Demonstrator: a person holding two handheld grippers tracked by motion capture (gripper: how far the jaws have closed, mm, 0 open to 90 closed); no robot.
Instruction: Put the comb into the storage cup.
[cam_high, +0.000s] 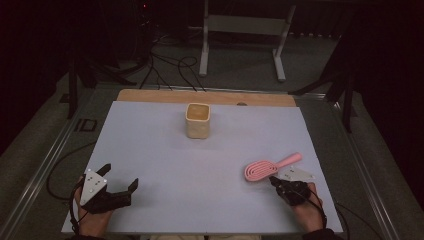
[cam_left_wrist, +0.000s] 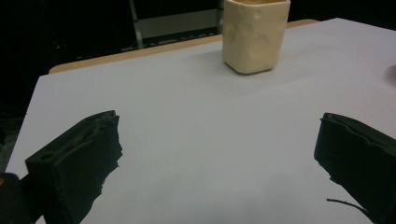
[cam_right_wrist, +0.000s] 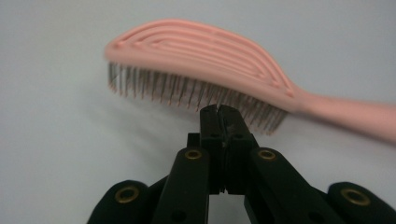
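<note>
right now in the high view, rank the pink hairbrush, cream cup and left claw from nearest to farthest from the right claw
1. Pink plastic hairbrush, right at the shut right claw, just ahead of its tips.
2. Cream square ceramic cup, far centre of the table.
3. Open left claw, near left corner.

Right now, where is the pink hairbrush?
In the high view the pink hairbrush lies on the near right part of the white table sheet, just ahead of the shut right gripper, well right of the cream cup.
</note>
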